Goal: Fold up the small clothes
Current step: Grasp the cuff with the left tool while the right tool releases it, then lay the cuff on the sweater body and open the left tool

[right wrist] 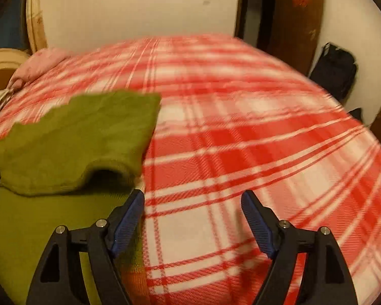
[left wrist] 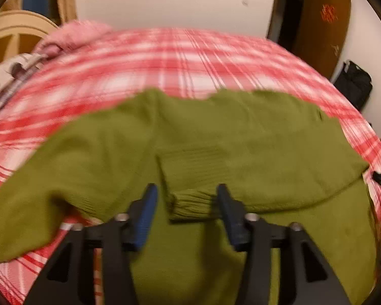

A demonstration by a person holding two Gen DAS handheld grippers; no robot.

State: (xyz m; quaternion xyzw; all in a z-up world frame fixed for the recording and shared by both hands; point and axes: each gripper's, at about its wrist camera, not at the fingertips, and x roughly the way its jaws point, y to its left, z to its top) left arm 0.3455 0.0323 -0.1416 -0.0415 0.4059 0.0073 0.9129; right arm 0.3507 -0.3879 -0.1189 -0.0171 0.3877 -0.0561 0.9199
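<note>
- The green sweater (left wrist: pixel 216 137) lies spread on the red-and-white plaid blanket (left wrist: pixel 165 58), one sleeve folded across its body, the ribbed cuff (left wrist: pixel 193 204) lying between the left tongs.
- The left gripper (left wrist: pixel 188 198) tilts downward over the sweater, its blue pads (left wrist: pixel 146 218) apart on either side of the cuff, not pressing it.
- The right gripper (right wrist: pixel 193 203) slants down over bare blanket just beside the sweater's edge, its jaws wide apart and empty.

Bare plaid blanket (right wrist: pixel 241 132) right of the green sweater (left wrist: pixel 216 137) lies unobstructed.
</note>
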